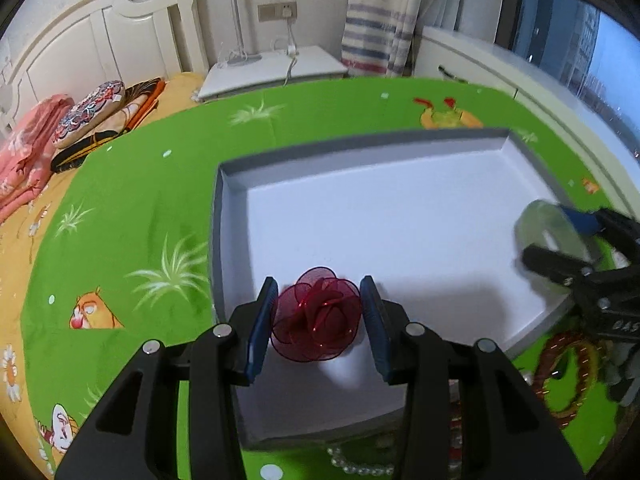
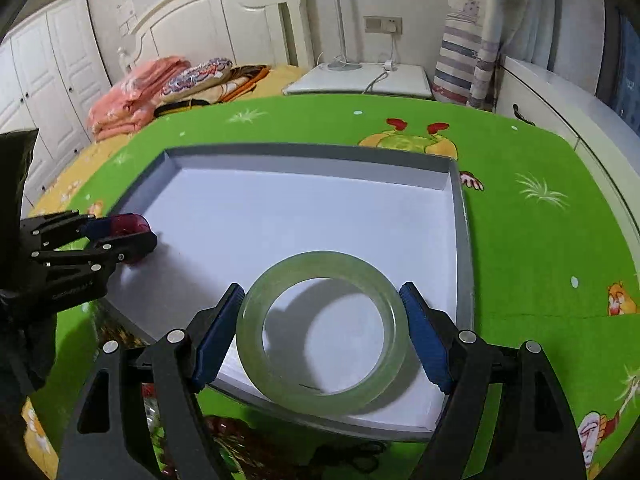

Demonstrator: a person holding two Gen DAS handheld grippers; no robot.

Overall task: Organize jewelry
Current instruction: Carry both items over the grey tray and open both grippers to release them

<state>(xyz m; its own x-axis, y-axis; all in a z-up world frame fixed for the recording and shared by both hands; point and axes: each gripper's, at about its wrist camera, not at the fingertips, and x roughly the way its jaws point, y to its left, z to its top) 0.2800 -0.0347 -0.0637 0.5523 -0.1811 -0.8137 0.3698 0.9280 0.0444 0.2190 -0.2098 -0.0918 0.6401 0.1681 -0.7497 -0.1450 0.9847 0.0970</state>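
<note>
A dark red mesh flower (image 1: 318,314) sits between the blue pads of my left gripper (image 1: 319,320), which is shut on it over the near left part of the grey-rimmed white tray (image 1: 400,216). My right gripper (image 2: 323,334) is shut on a pale green jade bangle (image 2: 248,320), held above the tray's (image 2: 462,240) near right corner. In the left wrist view the right gripper (image 1: 560,236) and bangle (image 1: 560,224) show blurred at the tray's right edge. In the right wrist view the left gripper (image 2: 124,236) holds the red flower (image 2: 130,224) at the tray's left edge.
The tray lies on a green cartoon-print cloth (image 1: 132,216). In front of the tray lie a red and gold beaded bracelet (image 1: 568,372) and a string of pearls (image 1: 360,466). A bed (image 2: 208,76), a nightstand (image 2: 360,78) and a white cabinet (image 2: 560,96) stand beyond the cloth.
</note>
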